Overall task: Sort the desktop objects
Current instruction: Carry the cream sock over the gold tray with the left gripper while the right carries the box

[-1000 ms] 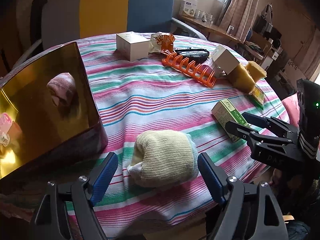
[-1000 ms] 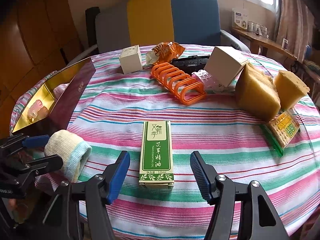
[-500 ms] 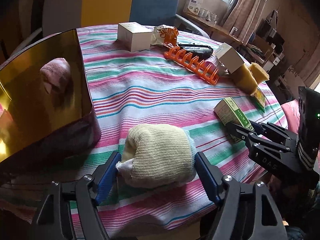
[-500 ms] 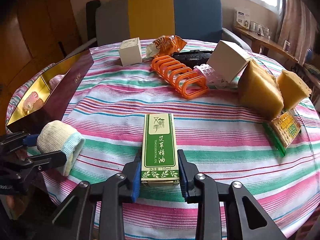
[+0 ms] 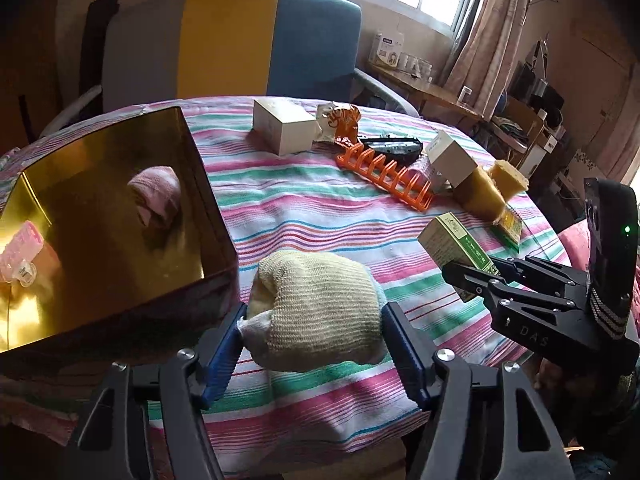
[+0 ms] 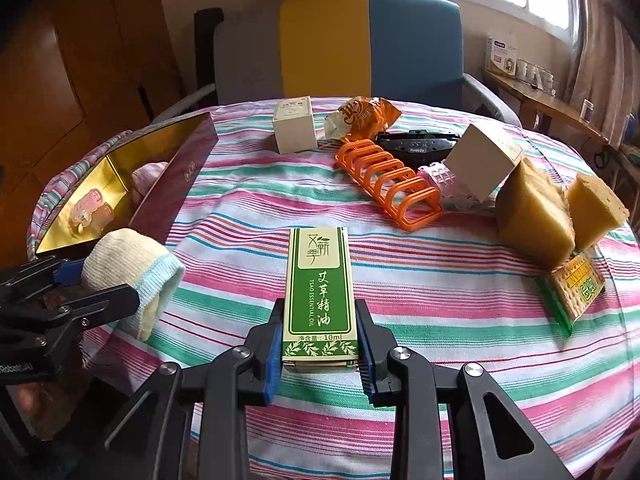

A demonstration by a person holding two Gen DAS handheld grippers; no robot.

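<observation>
A rolled cream sock (image 5: 316, 312) with a pale blue cuff sits between the blue pads of my left gripper (image 5: 314, 320). Its jaws are closing and the pads press the roll on both sides, just above the striped cloth, beside the gold-lined box (image 5: 208, 216). My right gripper (image 6: 319, 312) is shut on the near end of a green essential-oil carton (image 6: 318, 280), which is raised a little and points away from me. The right wrist view shows the left gripper (image 6: 96, 280) with the sock (image 6: 132, 264) at the left. In the left wrist view the right gripper (image 5: 476, 270) holds the carton (image 5: 448, 240).
The gold-lined box holds a pink sock (image 5: 156, 196) and a pink curler (image 5: 22, 252). Farther back are an orange rack (image 6: 388, 184), two white boxes (image 6: 294, 130) (image 6: 480, 160), a snack packet (image 6: 364, 116), a black device (image 6: 416, 146), yellow sponges (image 6: 532, 216) and a cracker packet (image 6: 576, 288). A chair (image 6: 368, 44) stands behind the table.
Both grippers have closed from open: the left on the cream sock, the right on the green carton. Both have risen slightly with their loads.
</observation>
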